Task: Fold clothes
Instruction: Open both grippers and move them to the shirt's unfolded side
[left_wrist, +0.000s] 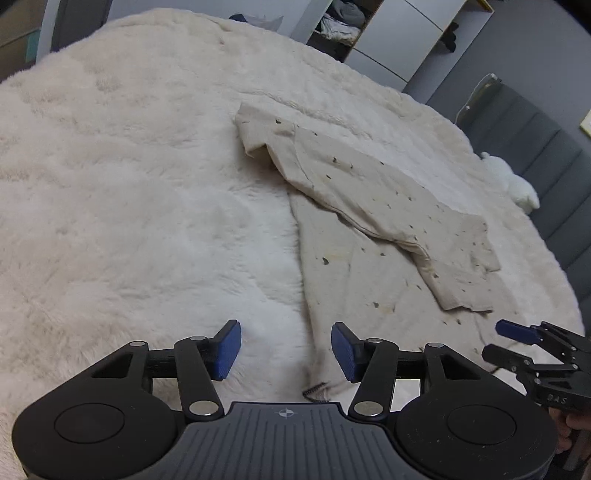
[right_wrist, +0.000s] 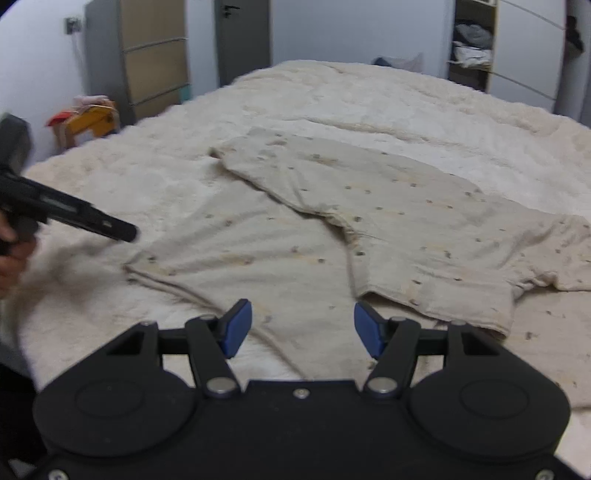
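A cream garment with small dark specks (left_wrist: 373, 192) lies spread on the fluffy white blanket (left_wrist: 129, 192), one side folded over its middle. My left gripper (left_wrist: 286, 350) hovers open over the garment's near left edge, above a dark-stitched hem, with nothing between its blue pads (left_wrist: 229, 347). In the right wrist view the garment (right_wrist: 406, 229) fills the centre. My right gripper (right_wrist: 303, 328) stands open just above its near part, its pads pressing on nothing. The right gripper (left_wrist: 517, 341) also shows at the right edge of the left wrist view. The left gripper (right_wrist: 125, 230) enters blurred from the left.
The blanket covers a wide bed (right_wrist: 351, 88). A grey padded headboard (left_wrist: 546, 155) and a white plush toy (left_wrist: 517, 184) are at the right. An open wardrobe with clothes (right_wrist: 472, 40), a door (right_wrist: 243, 33), a dresser (right_wrist: 155, 55) and a yellow toy (right_wrist: 88, 122) stand beyond.
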